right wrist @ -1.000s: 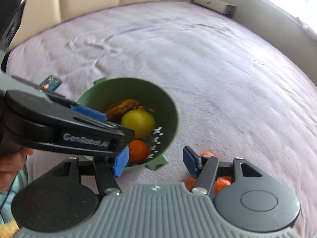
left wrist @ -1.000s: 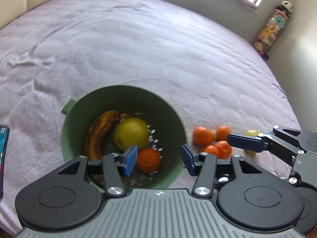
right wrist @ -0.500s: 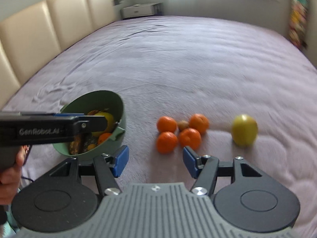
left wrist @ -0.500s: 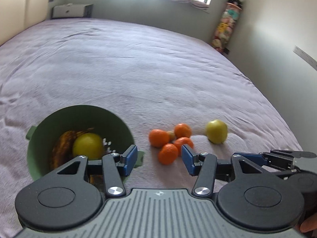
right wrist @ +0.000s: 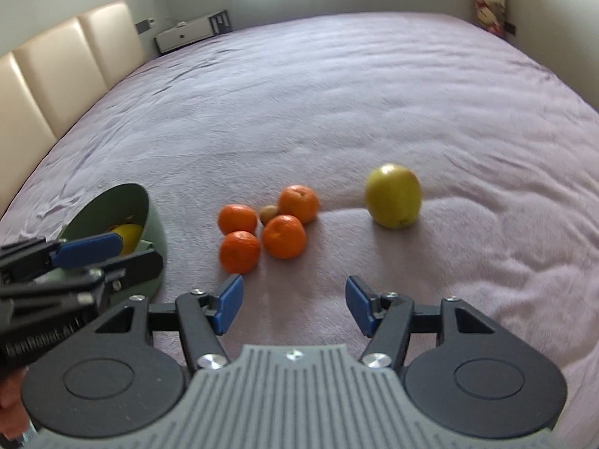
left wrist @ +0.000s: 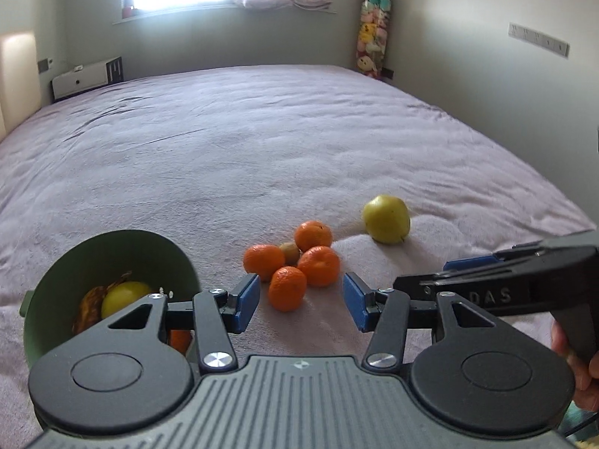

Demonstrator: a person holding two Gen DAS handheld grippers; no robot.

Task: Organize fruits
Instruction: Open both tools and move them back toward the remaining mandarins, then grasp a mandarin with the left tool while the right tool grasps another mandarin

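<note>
A green bowl (left wrist: 56, 292) (right wrist: 151, 217) sits on the bed at the left, holding a banana (left wrist: 88, 305), a yellow-green apple (left wrist: 121, 295) and an orange (left wrist: 179, 338). Several oranges (left wrist: 288, 269) (right wrist: 269, 224) lie in a cluster around a small brown kiwi (left wrist: 290, 252) (right wrist: 268, 213). A second yellow-green apple (left wrist: 385, 219) (right wrist: 393, 196) lies to their right. My left gripper (left wrist: 299, 301) is open and empty, just short of the oranges. My right gripper (right wrist: 294, 305) is open and empty, in front of the cluster.
The purple bedspread (left wrist: 262, 142) stretches far behind the fruit. A cream padded headboard (right wrist: 56, 86) runs along the left. A white low cabinet (left wrist: 86, 78) and a stack of plush toys (left wrist: 374, 22) stand by the far wall.
Both grippers have pulled back from over the bowl and swung right toward the loose oranges and apple. Both stayed open and empty.
</note>
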